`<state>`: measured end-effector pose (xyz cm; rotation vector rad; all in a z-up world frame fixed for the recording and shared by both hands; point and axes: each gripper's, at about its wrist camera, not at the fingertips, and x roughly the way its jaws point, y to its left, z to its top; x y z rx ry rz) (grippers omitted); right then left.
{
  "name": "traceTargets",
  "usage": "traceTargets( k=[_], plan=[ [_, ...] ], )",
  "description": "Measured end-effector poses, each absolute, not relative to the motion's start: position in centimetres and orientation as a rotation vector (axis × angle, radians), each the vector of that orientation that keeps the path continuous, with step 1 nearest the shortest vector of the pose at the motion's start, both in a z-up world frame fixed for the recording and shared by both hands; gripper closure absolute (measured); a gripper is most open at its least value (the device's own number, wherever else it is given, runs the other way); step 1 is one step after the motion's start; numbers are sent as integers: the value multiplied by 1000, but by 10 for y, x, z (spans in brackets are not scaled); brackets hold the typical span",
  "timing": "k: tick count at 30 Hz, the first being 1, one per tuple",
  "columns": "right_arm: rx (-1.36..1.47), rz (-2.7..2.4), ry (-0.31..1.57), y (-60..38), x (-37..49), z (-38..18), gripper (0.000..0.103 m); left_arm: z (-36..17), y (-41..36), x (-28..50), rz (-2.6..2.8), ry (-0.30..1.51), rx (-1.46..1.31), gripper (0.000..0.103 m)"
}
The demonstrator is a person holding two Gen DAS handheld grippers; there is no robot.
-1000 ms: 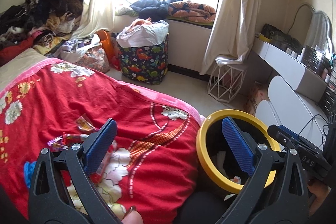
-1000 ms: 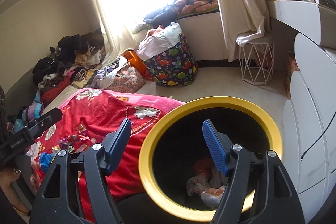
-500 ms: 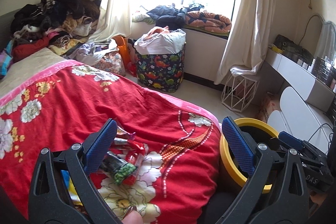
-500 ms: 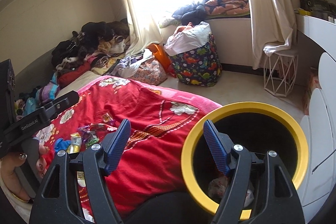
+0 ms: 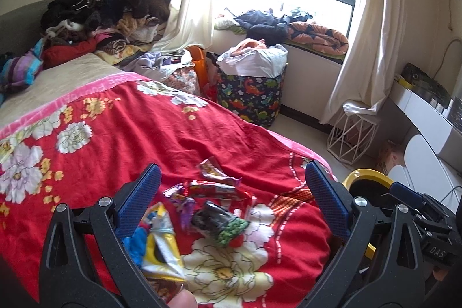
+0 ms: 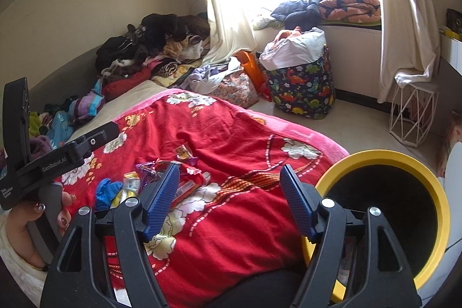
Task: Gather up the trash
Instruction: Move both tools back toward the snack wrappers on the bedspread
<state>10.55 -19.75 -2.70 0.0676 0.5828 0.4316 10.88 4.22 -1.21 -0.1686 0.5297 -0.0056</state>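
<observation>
Several snack wrappers (image 5: pixel 213 189) lie in a heap on the red flowered blanket (image 5: pixel 161 134); among them are a dark packet with a green end (image 5: pixel 219 224), a yellow and white wrapper (image 5: pixel 160 244) and a blue scrap (image 5: pixel 135 241). My left gripper (image 5: pixel 231 186) hangs open just above this heap with nothing between its fingers. The right wrist view shows the same wrappers (image 6: pixel 184 184) at the left finger of my open, empty right gripper (image 6: pixel 229 192). The yellow-rimmed black bin (image 6: pixel 404 160) stands beside the bed at the right, and its rim (image 5: pixel 366 181) also shows in the left wrist view.
A dinosaur-print hamper (image 5: pixel 251 94) full of laundry stands on the floor under the window. A white wire stool (image 5: pixel 350 134) and white furniture (image 5: pixel 424 111) are at the right. Piled clothes (image 5: pixel 101 16) cover the bed's far end. A hand (image 6: pixel 34 210) holds the left gripper's handle.
Both grippers have swung left, away from the bin and over the bed. The wrapper heap has come between the left fingers; the bin has slid to the right edge of both views.
</observation>
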Motion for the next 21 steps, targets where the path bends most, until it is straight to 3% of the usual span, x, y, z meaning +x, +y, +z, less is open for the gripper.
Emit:
traceTargets(
  k=[21],
  plan=[
    [-69,615,719,-102,138,-66,34,-42,139,86,180,594,-287,11]
  ],
)
